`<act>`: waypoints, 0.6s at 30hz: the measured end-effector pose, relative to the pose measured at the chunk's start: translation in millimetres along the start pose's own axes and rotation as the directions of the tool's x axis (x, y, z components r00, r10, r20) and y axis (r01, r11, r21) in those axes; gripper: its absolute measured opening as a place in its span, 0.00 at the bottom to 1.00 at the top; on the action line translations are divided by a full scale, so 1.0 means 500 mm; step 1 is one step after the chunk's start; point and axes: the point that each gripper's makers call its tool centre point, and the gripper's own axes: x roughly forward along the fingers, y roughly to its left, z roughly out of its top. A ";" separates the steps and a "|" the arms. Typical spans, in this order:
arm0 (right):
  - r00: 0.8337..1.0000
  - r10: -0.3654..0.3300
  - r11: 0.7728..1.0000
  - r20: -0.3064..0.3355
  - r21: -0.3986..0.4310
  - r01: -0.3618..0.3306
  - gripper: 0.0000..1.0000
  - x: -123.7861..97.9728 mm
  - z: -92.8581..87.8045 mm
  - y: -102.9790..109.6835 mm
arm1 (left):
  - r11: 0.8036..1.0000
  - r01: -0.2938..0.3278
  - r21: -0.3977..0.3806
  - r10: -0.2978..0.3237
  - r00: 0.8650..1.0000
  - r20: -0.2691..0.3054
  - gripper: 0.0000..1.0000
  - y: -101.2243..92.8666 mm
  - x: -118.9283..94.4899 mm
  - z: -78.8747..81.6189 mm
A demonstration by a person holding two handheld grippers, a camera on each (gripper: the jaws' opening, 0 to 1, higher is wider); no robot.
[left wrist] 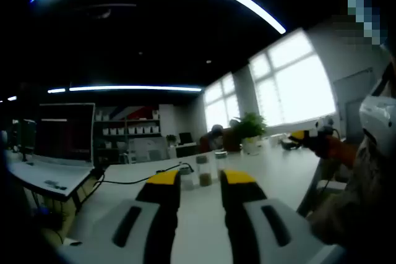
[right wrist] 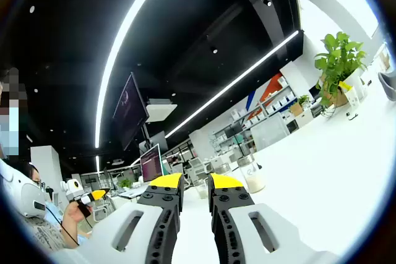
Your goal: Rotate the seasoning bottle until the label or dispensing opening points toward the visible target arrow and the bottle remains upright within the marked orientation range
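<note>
Approach step: both tools, left [left wrist: 200, 177] and right [right wrist: 195, 182], released, hang above the surface [left wrist: 260, 171]; next, close on a far bottle [left wrist: 204, 171].

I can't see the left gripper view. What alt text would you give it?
Two yellow-tipped jaws of the left gripper stand open, apart from small seasoning bottles upright on a white table. Beyond: a potted plant, bright windows, and at right a person's hand holding the right gripper.

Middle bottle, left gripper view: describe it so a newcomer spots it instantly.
On the long white table, look just beyond the yellow tips of the left hand-held gripper. Three small clear bottles stand in a row; the middle bottle holds brown contents, while its neighbours look pale.
</note>
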 end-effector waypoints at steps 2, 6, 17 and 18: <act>1.000 -0.001 1.000 -0.002 -0.003 0.001 0.14 0.001 -0.001 0.001 | 1.000 0.003 0.001 -0.003 1.000 -0.003 0.27 -0.001 0.001 -0.002; 1.000 0.001 1.000 -0.008 -0.007 -0.002 0.14 0.003 -0.004 0.005 | 1.000 0.010 0.004 -0.010 1.000 -0.008 0.27 -0.006 0.003 -0.004; 0.999 -0.003 0.998 -0.039 -0.061 0.001 0.14 0.007 0.019 -0.001 | 1.000 0.021 0.009 -0.021 1.000 -0.020 0.27 -0.018 0.014 -0.011; 1.000 -0.010 0.997 -0.025 -0.081 0.008 0.14 0.005 0.036 -0.001 | 1.000 0.024 0.013 -0.024 0.999 -0.025 0.27 -0.021 0.017 -0.016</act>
